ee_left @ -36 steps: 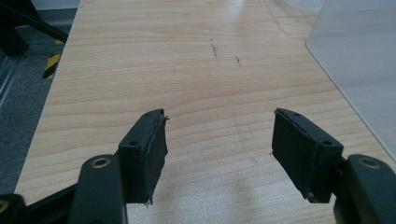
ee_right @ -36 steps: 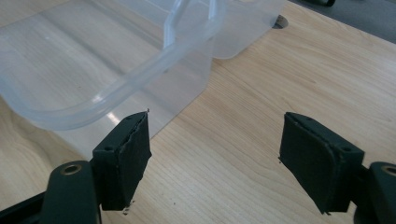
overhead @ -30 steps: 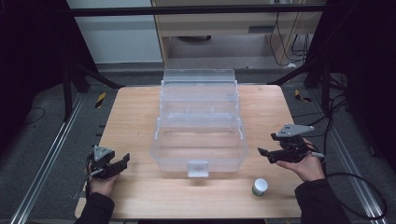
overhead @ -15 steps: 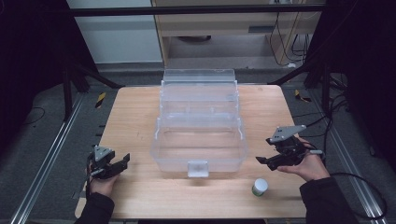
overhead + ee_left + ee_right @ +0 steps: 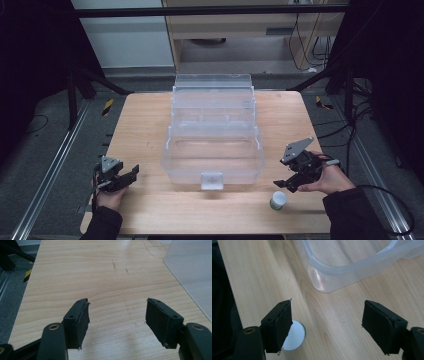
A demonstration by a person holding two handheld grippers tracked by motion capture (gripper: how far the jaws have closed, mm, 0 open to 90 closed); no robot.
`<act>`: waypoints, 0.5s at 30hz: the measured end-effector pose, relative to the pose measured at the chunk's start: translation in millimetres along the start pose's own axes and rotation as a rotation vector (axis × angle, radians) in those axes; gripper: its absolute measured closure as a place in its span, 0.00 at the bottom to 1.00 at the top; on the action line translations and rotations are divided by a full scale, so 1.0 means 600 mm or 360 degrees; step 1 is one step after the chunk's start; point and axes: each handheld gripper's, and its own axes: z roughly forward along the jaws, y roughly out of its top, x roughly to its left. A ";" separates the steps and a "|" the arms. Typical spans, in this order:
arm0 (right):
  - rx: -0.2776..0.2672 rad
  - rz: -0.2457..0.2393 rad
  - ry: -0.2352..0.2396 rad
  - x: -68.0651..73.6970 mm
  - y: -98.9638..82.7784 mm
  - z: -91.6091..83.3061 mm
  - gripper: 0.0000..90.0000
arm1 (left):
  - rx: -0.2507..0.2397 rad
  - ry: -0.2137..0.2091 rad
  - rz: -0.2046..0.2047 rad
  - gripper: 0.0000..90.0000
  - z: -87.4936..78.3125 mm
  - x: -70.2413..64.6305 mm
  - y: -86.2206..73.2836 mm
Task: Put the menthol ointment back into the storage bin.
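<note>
Right claw (image 5: 289, 181) now lower, nearer jar (image 5: 278, 200), jaws apart; left claw (image 5: 121, 177) apart too. Looks light, rigid, slick; best gripped across sides.

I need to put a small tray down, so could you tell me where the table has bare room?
The widest bare patch is the left strip of the table, between its left edge and the clear plastic box, ahead of the left gripper. A narrower strip lies right of the box. The front right is crowded: the right gripper hovers beside the small white-capped jar.
</note>
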 end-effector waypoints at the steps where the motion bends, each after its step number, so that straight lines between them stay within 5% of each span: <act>1: 0.0029 -0.0028 0.0020 0.002 0.000 0.002 0.27 | 0.0000 0.0000 0.0000 0.38 0.000 0.000 0.000; 15: 0.0232 -0.0168 0.0151 0.025 -0.002 0.017 0.33 | 0.0009 0.0013 0.0003 0.38 0.000 0.000 0.000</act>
